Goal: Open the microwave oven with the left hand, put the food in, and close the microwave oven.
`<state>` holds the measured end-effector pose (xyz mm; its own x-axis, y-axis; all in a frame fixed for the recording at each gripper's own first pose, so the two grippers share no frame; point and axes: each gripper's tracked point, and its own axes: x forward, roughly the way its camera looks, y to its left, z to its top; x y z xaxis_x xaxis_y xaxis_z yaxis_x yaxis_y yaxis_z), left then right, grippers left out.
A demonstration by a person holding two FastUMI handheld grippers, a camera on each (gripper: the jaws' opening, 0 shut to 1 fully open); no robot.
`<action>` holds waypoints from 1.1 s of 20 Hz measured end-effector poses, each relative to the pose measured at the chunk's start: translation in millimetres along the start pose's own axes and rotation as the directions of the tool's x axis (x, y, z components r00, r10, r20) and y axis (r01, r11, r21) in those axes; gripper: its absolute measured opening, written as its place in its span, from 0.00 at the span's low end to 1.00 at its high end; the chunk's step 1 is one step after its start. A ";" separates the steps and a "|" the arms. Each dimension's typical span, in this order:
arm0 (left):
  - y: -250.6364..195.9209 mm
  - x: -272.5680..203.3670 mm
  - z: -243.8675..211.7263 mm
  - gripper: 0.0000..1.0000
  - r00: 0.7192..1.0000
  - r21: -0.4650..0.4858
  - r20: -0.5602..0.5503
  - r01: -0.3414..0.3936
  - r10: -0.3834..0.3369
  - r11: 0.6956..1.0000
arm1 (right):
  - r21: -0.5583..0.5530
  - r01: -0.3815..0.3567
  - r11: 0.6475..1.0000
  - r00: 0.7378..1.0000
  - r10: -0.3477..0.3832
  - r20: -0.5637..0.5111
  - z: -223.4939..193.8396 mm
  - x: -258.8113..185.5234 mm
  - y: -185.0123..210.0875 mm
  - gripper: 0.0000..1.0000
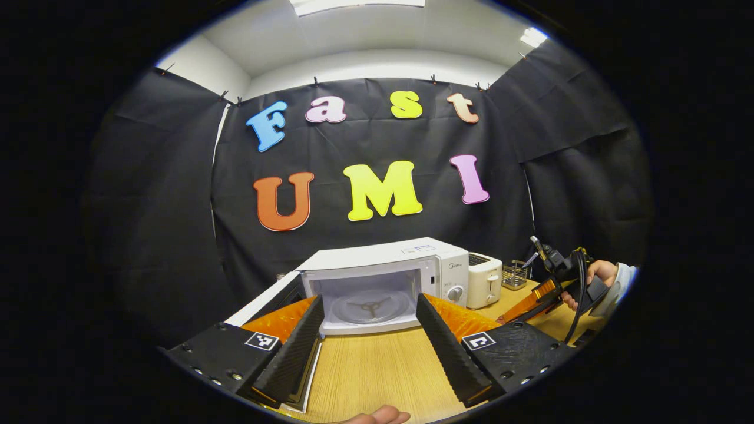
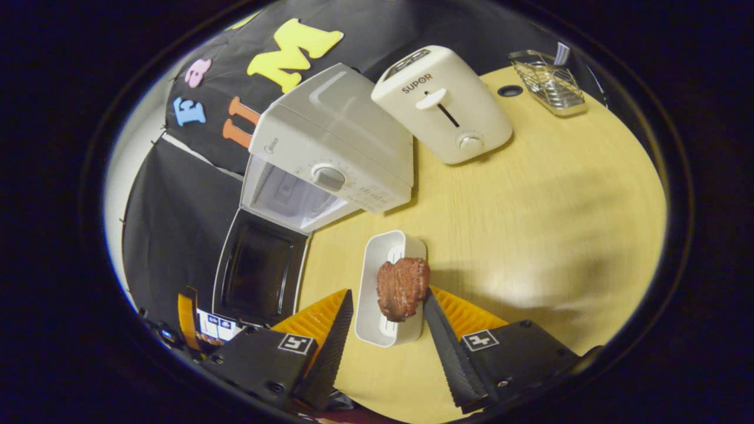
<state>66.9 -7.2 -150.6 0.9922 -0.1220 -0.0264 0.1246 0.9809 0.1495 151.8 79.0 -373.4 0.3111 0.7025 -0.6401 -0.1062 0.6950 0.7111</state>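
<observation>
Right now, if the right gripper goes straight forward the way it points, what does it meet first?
Most likely the white tray with the piece of meat on it, which lies on the table between the open fingers of the right gripper. The microwave stands farther on. Depth is hard to judge here.

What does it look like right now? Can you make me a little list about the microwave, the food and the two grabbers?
microwave: door swung open, glass turntable inside bare
microwave door: hanging wide open
food: brown meat piece on a white tray, out on the table, not in the oven yet
right gripper: jaws open around the tray, not squeezing
left gripper: jaws open, nothing held, pointing at the oven
toaster: beside the microwave
wire rack: far table corner
</observation>
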 end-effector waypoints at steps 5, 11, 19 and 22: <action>0.9 -9.7 1.8 0.97 1.000 -0.006 0.014 0.000 0.000 1.000 | 0.029 0.001 1.000 1.000 -0.001 0.009 3.4 4.0 -6.7 0.58; 10.9 -19.2 0.8 0.97 1.000 -0.020 0.013 -0.022 0.023 1.000 | 0.037 -0.024 0.999 1.000 0.023 0.021 -0.9 -0.5 -2.3 0.05; 31.1 -47.1 8.4 0.97 0.997 -0.055 0.065 -0.041 0.045 0.998 | -0.120 0.122 0.985 0.976 -0.097 0.195 -13.4 -36.8 32.6 0.14; 48.1 -59.8 5.3 0.97 0.996 -0.087 0.069 -0.057 0.063 0.995 | -0.222 0.244 0.944 0.936 -0.170 0.307 -21.6 -45.0 50.1 0.14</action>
<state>13.6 46.5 -136.5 0.9962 -0.0702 0.0509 0.0669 0.9957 0.0639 112.1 85.5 -315.3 0.5992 0.4927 -0.6310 -0.2337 0.8615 0.4508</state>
